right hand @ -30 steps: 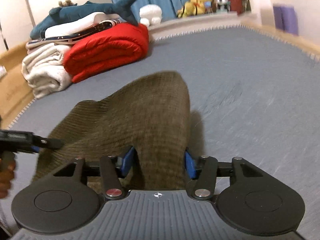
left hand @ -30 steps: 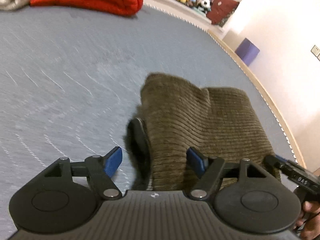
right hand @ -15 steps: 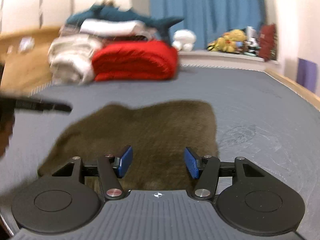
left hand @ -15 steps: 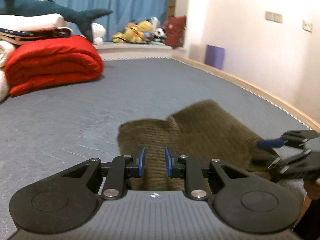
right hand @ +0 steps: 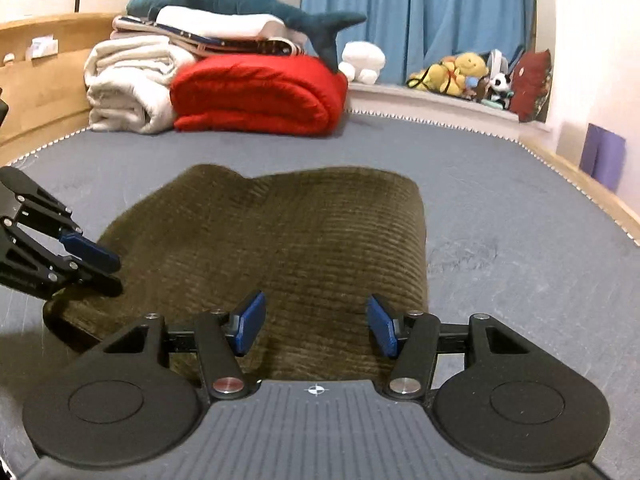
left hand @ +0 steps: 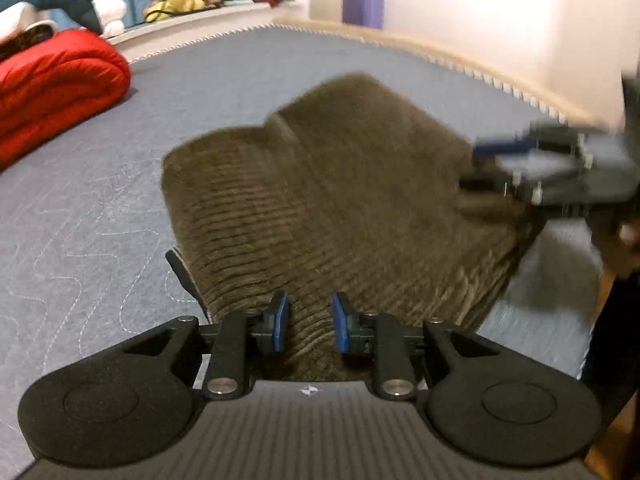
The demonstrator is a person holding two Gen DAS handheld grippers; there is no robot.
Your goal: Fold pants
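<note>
Left wrist view: the left gripper [left hand: 307, 322] sits low over the near edge of the pants [left hand: 340, 216]. Its jaws stand a narrow gap apart with ribbed cloth between the pads; whether they pinch it cannot be told. The folded brown pants lie flat on the grey mattress [left hand: 80, 200].

Right wrist view: the right gripper [right hand: 316, 324] hovers at the near edge of the pants [right hand: 288, 248], jaws wide apart, gripping nothing. A red blanket [right hand: 260, 96] lies beyond, well apart.

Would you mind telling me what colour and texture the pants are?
The pants are olive-brown with fine corduroy ribbing, clearest in the right wrist view.
</note>
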